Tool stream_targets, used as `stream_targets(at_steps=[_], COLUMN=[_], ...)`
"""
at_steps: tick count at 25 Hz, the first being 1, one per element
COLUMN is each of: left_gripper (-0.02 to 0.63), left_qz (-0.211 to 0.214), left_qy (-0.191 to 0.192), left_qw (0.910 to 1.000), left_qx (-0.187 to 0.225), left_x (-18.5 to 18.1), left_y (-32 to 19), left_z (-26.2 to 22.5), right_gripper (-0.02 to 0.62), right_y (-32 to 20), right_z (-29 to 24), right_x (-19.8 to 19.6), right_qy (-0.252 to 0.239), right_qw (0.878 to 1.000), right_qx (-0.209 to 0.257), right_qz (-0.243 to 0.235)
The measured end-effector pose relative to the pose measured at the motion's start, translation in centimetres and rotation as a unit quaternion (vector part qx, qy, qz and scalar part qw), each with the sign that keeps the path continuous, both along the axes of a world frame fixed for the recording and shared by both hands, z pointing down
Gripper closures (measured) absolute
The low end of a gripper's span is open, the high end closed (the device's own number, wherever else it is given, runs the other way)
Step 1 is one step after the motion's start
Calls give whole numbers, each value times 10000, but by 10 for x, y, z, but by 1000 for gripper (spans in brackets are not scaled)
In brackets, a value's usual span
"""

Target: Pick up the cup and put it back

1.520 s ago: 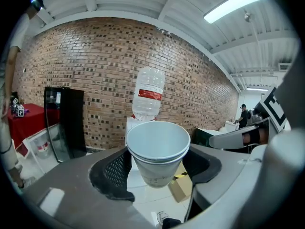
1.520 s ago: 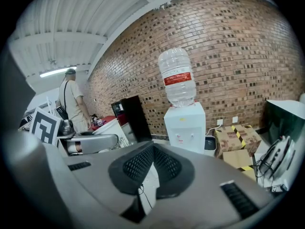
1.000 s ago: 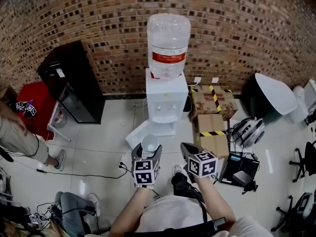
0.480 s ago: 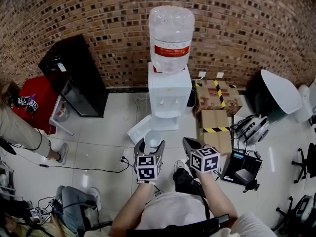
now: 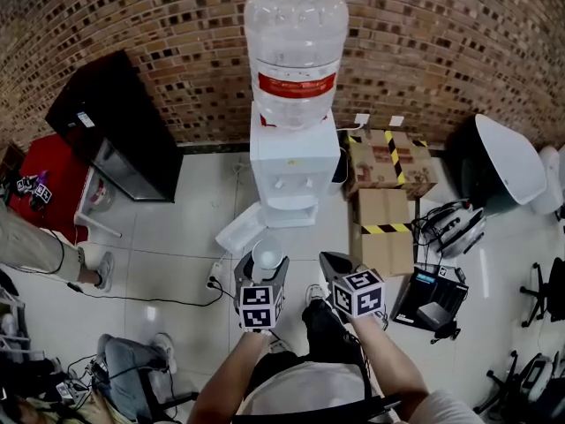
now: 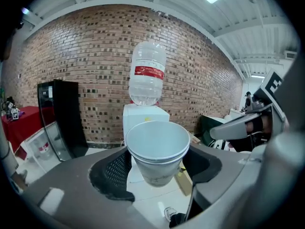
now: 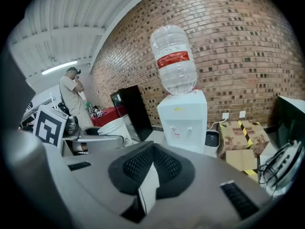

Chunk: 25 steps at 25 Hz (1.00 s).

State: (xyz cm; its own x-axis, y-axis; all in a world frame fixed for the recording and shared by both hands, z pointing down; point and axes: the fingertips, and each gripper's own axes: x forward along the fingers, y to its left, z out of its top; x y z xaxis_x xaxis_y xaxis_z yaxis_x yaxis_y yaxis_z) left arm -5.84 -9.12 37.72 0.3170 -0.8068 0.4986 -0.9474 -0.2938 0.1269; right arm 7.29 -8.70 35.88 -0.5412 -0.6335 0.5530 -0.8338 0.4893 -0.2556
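Bottle's red label [image 5: 296,87] is unreadable. Left hand-held gripper [image 5: 263,270], held out towards the dispenser [image 5: 291,170], clamps the white cup [image 6: 157,152]. Right hand-held gripper [image 7: 148,173] is alongside, jaws together, empty.

Cup [image 5: 267,256] sides hidden by left gripper [image 5: 263,268] jaws, head view.

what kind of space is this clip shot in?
Probably a lab or office workspace: a bottled water dispenser against a brick wall, taped cardboard boxes beside it, office chairs and loose cables on the tiled floor.
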Motion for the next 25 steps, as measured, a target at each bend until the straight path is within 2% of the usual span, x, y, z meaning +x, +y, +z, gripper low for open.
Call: stream_targets(at_steps=[7,11,15,25], left_gripper=[267,267,267,267], left_qz=[145,215,331,564], left_qy=[-264,-337,-416,-521], left_qw=[9993,9981,9972,9966], left_qx=[-235,-466,-530,-305], left_x=[14,23,28,41], left_y=[-50,-66,-85,-148], left_z=[70,132,199,381], right_gripper=[583,583,583,583], right_y=[-52,-72,-91,-134], right_z=[58,109,173,340], right_x=[15,16,14,16], right_qy=[55,72,146,149], right_qw=[9998,9996,9996,9998], right_qx=[-211,-260,-240,-2], right_qz=[-10,-38,-5,118])
